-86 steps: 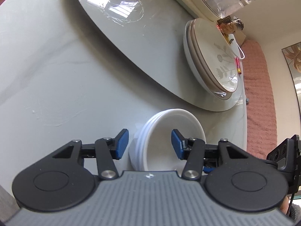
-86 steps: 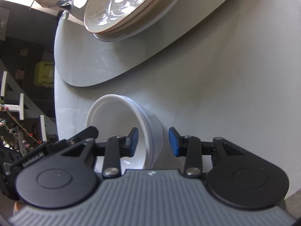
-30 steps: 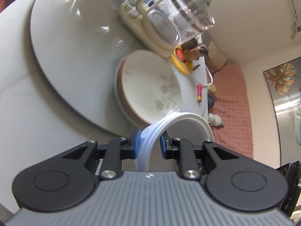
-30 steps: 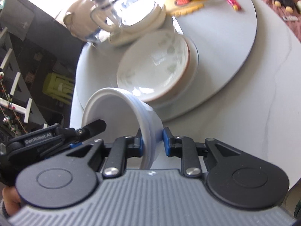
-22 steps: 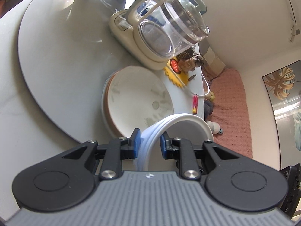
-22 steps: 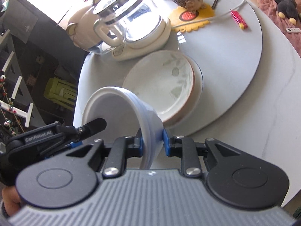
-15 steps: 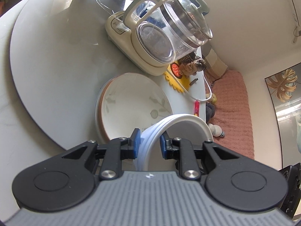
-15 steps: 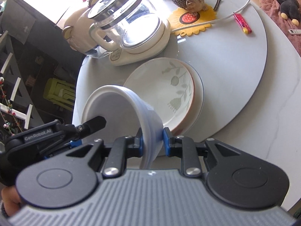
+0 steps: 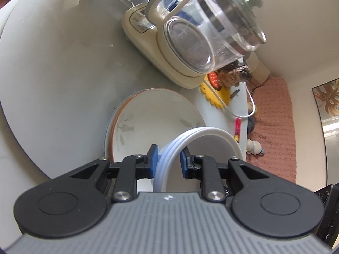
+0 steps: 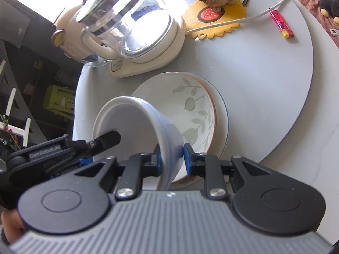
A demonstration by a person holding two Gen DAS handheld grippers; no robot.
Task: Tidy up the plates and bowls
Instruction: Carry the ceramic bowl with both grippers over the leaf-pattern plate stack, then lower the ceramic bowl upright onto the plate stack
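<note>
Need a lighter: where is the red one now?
In the right wrist view, the red lighter lies upper right on the turntable, beside the white cable.

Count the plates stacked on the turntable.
2 show: a leaf-patterned plate on top, and a plainer plate under it showing only its rim. More could be hidden between them or under the bowl.
</note>
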